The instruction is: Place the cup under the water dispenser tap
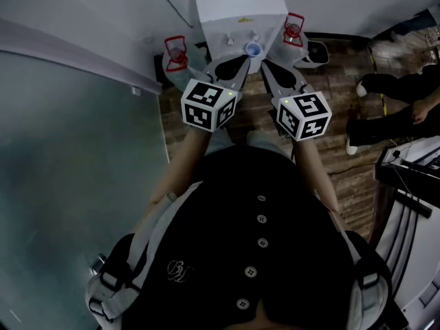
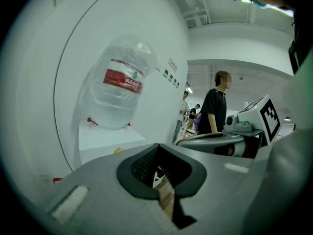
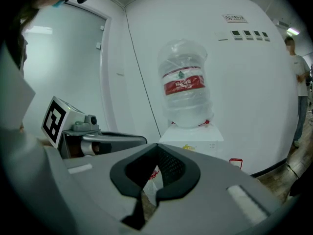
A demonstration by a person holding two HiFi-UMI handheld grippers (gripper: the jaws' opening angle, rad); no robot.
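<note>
The white water dispenser [image 1: 237, 12] stands straight ahead against the wall, its taps [image 1: 251, 47] facing me. An upturned clear bottle with a red label [image 2: 120, 84] [image 3: 186, 84] sits on top of it. A red wire holder hangs on each side of the dispenser, left [image 1: 176, 52] and right [image 1: 294, 27], each with what looks like a clear cup in it. My left gripper [image 1: 235, 62] [image 2: 161, 177] and right gripper [image 1: 269, 66] [image 3: 154, 173] hover side by side just in front of the taps. Both are shut with nothing held.
A frosted glass wall [image 1: 75, 136] runs along the left. A white bin [image 1: 315, 52] stands right of the dispenser. Someone's legs [image 1: 388, 108] and a black stand [image 1: 412, 177] are at the right on the wooden floor. A person in black [image 2: 215, 109] stands further off.
</note>
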